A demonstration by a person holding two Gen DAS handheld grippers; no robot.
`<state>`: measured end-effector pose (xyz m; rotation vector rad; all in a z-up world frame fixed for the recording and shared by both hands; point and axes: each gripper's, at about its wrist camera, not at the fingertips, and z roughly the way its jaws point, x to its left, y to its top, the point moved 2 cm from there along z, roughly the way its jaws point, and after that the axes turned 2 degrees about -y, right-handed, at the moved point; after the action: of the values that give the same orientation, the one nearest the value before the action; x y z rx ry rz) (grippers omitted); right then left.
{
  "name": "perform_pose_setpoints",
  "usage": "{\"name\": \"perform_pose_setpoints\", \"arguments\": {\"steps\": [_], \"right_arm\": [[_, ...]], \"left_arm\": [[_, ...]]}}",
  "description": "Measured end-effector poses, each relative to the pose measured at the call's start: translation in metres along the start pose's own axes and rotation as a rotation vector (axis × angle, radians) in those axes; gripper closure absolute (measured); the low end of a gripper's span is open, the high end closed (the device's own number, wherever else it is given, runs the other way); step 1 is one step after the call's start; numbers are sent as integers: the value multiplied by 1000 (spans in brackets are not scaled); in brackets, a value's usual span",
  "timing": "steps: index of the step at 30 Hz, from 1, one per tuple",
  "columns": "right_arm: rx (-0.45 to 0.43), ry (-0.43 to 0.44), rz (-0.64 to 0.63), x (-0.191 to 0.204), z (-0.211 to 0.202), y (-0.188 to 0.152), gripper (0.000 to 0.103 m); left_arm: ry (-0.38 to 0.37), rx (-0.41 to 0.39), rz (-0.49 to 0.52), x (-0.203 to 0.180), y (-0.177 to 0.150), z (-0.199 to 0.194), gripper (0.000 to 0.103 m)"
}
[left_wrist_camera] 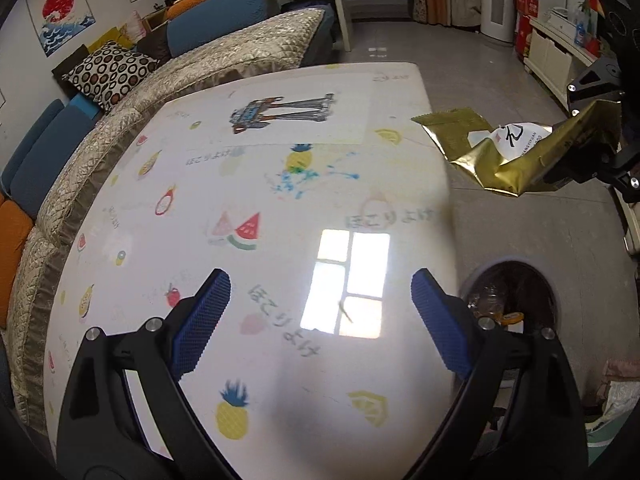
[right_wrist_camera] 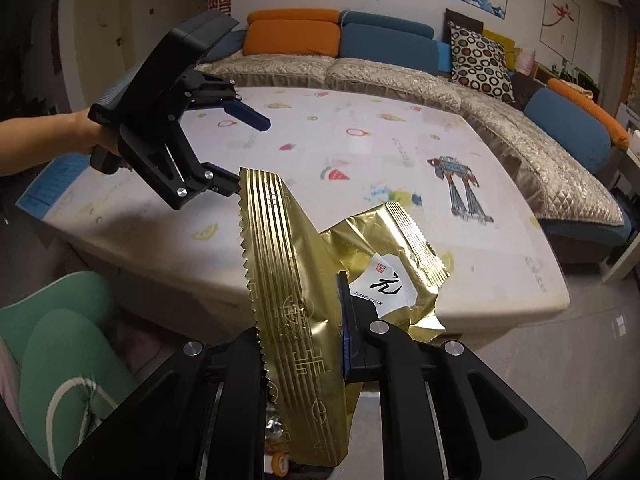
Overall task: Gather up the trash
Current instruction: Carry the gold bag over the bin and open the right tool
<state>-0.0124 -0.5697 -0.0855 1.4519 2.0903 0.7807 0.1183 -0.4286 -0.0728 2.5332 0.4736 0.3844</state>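
My right gripper is shut on a crumpled gold foil wrapper with a white label and holds it in the air beside the table's edge. In the left wrist view the wrapper hangs at the right, above the floor, with the right gripper clamped on it. A round trash bin with trash inside stands on the floor below it, by the table. My left gripper is open and empty over the white fruit-print table. It also shows in the right wrist view, held over the table.
A quilted sofa with blue and orange cushions runs along the table's far side. A robot drawing lies on the table. The person's legs in green trousers are at the lower left. Shelves stand at the right wall.
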Motion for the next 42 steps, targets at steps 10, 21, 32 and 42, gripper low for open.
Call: {"name": "perform_pose_setpoints", "arguments": {"steps": [10,21,32,42], "right_arm": [[91,-15,59,32,-29,-83,90],[228,34,199,49,17,-164,90],[334,62,331,45,76,-225,87],[314,56,421,36,80,-233,35]], "left_arm": [[-108,39,113,-104,-24,3,14],[-187,130,216,-176,-50,37,14],[-243,241,258,-198,-64,83,14],[-265,243,275,-201,-54,86,14]]}}
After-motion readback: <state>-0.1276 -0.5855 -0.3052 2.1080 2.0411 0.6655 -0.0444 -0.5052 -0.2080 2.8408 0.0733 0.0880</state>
